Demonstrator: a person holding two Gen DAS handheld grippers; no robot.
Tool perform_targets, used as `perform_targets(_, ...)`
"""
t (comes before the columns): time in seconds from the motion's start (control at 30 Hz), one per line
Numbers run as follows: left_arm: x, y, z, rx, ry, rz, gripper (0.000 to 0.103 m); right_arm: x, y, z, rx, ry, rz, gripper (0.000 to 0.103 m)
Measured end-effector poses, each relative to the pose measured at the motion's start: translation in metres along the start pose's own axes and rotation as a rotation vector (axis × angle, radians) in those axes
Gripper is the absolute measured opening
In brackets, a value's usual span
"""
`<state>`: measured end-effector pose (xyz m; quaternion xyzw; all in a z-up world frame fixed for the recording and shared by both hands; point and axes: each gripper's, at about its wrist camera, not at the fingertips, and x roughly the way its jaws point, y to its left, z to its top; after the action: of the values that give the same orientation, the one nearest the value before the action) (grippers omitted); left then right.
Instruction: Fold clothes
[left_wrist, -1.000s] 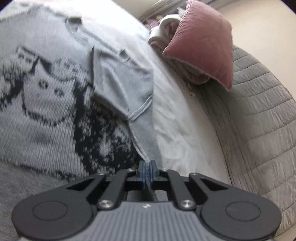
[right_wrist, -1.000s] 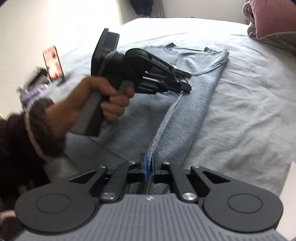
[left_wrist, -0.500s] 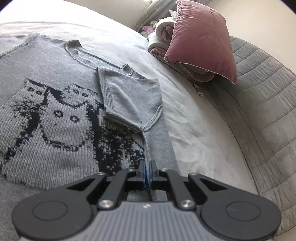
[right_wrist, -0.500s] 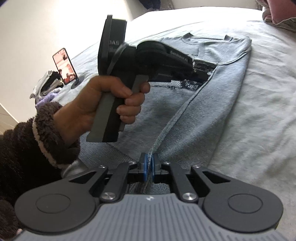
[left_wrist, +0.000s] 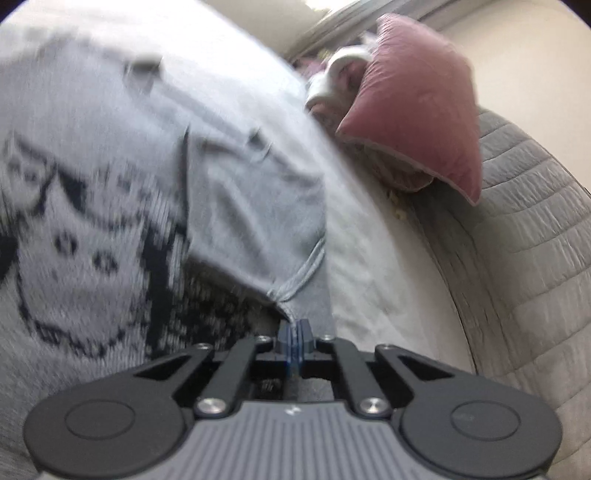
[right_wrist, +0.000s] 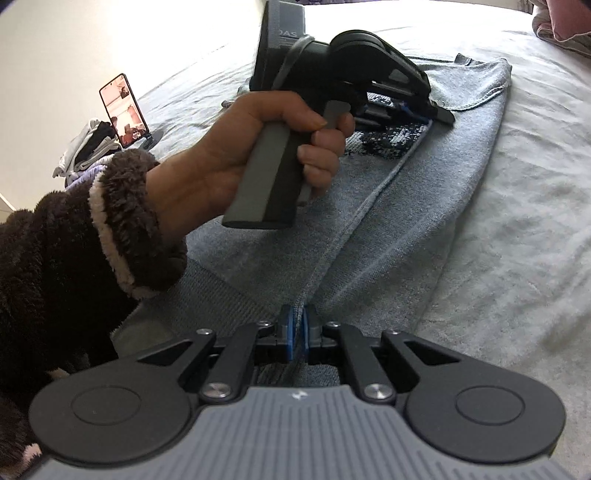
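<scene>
A grey knitted sweater (left_wrist: 92, 236) with a black cat pattern lies flat on the bed; its right sleeve (left_wrist: 255, 206) is folded over the chest. My left gripper (left_wrist: 294, 332) is shut on the sweater's side edge just below the sleeve seam. In the right wrist view the same sweater (right_wrist: 399, 221) stretches away, its side folded inward along a seam line. My right gripper (right_wrist: 299, 325) is shut on that edge near the ribbed hem. The left gripper (right_wrist: 439, 116), held by a hand (right_wrist: 240, 155) in a dark fuzzy sleeve, pinches the edge farther up.
A pink pillow (left_wrist: 417, 107) leans on rolled bedding by the quilted grey headboard (left_wrist: 524, 236). A phone (right_wrist: 123, 110) on a stand and a pile of clothes (right_wrist: 88, 147) sit at the bed's far left. Pale bedsheet (right_wrist: 517, 221) lies to the sweater's right.
The left gripper has shifted sideways with the sweater edge, and its view is now blurred. The right gripper has sunk a little, still holding the hem edge.
</scene>
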<state>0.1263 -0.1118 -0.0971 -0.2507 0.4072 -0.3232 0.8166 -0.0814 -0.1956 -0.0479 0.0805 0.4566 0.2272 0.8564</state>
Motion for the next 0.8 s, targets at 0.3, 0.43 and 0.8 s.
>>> perform_targets(0.3, -0.008, -0.008, -0.003, 0.118, -0.013, 0.125, 0.017, 0.002, 0.004, 0.006, -0.028, 0.003, 0.028, 0.021)
perform_targets(0.43, -0.032, -0.005, 0.001, 0.133, -0.079, 0.083, 0.025, -0.014, -0.006, 0.013, 0.013, -0.117, 0.012, 0.036)
perform_targets(0.8, -0.018, 0.015, 0.021, 0.010, -0.101, 0.208, 0.028, 0.018, -0.024, 0.012, -0.004, -0.088, -0.099, 0.035)
